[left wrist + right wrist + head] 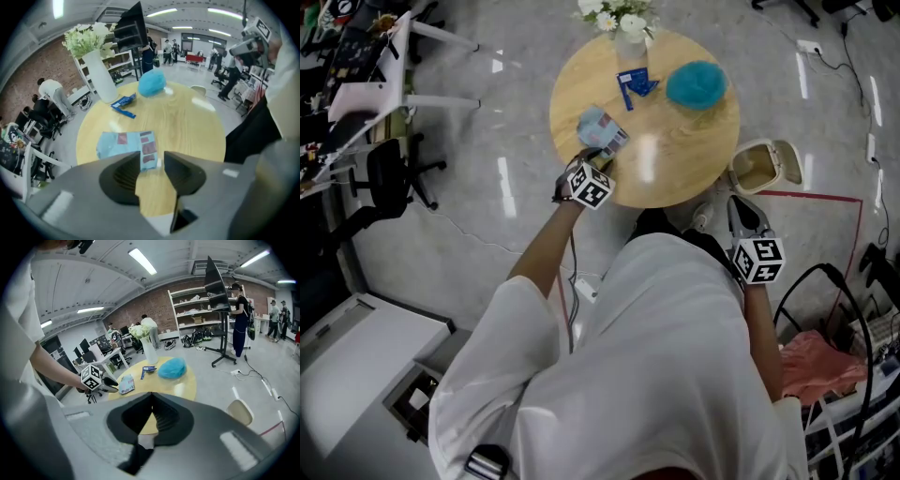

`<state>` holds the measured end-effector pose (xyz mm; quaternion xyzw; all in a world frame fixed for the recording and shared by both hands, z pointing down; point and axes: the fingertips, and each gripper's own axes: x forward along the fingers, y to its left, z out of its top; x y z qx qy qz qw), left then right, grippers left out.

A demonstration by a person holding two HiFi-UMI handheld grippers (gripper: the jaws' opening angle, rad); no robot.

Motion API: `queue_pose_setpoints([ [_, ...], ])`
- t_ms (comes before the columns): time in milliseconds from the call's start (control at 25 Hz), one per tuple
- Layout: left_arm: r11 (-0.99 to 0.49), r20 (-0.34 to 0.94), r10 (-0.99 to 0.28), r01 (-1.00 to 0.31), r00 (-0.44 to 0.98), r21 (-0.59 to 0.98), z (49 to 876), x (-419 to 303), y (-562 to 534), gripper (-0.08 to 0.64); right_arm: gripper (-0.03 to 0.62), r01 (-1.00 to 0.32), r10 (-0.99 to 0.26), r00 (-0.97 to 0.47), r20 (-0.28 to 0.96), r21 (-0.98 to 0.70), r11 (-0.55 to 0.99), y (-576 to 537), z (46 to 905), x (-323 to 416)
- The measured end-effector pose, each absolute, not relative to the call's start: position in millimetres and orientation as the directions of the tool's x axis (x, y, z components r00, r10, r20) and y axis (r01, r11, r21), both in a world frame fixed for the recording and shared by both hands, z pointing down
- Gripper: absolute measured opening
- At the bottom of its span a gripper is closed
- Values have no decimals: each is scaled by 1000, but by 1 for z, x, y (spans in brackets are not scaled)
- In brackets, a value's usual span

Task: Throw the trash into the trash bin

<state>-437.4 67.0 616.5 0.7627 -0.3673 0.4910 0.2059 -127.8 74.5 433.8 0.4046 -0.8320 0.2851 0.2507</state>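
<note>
A light-blue snack packet (602,128) lies on the left part of the round wooden table (675,159). My left gripper (600,156) points down at the packet's near edge. In the left gripper view its jaws stand open (159,158), with the packet's (125,144) right corner reaching into the gap and neither pad pressing on it. A dark-blue wrapper (636,84) and a teal fluffy ball (696,84) lie farther back. The cream trash bin (759,167), lid up, stands on the floor at the table's right. My right gripper (739,208) hovers near it with its jaws shut (151,397) and nothing in them.
A white vase of flowers (630,37) stands at the table's far edge. White chairs and a black office chair (389,173) are at the left. Cables, a red tape line (825,197) and pink cloth (825,366) lie on the floor at the right. People stand in the background.
</note>
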Motion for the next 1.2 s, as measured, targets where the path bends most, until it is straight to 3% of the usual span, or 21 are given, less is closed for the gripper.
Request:
queue_pose_setpoints([
  [760,-739,957,-146,-671,249,61,687,-450,74,236,0,-853,-532,-506,679,-304,424,81,453,-141],
  [1200,-731,953,-102,-671,286,123,689,-446,72,106,0,-866,-535,-490,688,-314,389,88,459,-137],
])
